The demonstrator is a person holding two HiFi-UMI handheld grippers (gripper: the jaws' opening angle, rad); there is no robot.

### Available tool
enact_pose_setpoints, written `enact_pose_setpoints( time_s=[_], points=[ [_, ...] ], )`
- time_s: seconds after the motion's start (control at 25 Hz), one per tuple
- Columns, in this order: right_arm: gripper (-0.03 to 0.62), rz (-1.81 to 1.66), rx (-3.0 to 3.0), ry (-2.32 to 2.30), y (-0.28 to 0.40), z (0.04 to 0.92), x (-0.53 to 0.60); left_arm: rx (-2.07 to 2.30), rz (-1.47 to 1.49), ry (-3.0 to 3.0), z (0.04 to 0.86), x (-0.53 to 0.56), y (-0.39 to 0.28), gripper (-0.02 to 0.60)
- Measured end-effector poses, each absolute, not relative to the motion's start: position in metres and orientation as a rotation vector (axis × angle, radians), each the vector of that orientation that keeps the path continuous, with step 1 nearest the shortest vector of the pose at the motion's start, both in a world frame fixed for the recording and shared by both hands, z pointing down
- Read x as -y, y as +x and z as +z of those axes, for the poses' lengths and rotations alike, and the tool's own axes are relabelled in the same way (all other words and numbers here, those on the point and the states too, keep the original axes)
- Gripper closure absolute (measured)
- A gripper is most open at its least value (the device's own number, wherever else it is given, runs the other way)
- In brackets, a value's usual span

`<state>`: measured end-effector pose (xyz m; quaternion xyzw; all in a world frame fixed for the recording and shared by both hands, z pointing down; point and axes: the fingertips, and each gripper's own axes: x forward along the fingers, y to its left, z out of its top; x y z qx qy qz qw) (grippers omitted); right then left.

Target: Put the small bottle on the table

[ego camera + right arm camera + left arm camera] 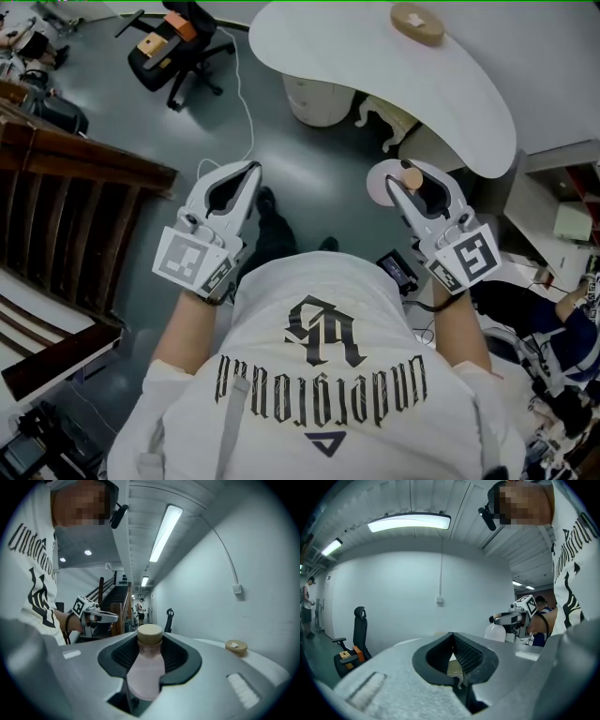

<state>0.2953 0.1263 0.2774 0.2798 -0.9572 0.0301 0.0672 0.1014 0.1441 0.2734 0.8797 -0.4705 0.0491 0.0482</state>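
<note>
The small bottle [410,178] has a pale pink body and a tan cap; my right gripper [405,178] is shut on it, holding it in the air below the near edge of the white table [450,84]. In the right gripper view the bottle [146,667] stands upright between the black pads, its cap [150,634] above them. My left gripper [251,171] is held level to the left, shut and empty; its tips [459,682] meet. The left gripper view shows the right gripper [508,618] with the bottle [495,632].
A round wooden disc [417,23] lies on the table's far part. A white pedestal [319,98] stands under the table. A wooden stair railing [75,178] runs along the left, an office chair [178,47] behind. Another person [562,328] sits at right.
</note>
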Motion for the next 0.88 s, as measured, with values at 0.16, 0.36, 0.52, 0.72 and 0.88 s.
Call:
enact_pose_setpoints(
  time_s=[0.16,0.36,0.52,0.72,0.88],
  points=[
    [0.459,0.083,2.883,0.872,0.285,0.276,-0.109,1.413,0.137,2.705,0.273,-0.121,0.093,0.575],
    [0.459,0.094,2.869,0.912,0.268,0.277,-0.076,1.377,0.13,2.727,0.272,-0.083,0.074,0.575],
    [0.459,0.102,2.868,0.938,0.245,0.277,-0.047,1.352,0.125,2.734,0.275,-0.052,0.05,0.575],
    [0.459,0.099,2.854,0.952,0.209,0.278,-0.011,1.316,0.117,2.745,0.278,-0.012,0.018,0.575],
    [0.459,0.108,2.838,0.97,0.182,0.282,0.02,1.295,0.103,2.75,0.281,0.02,-0.007,0.575]
  ],
)
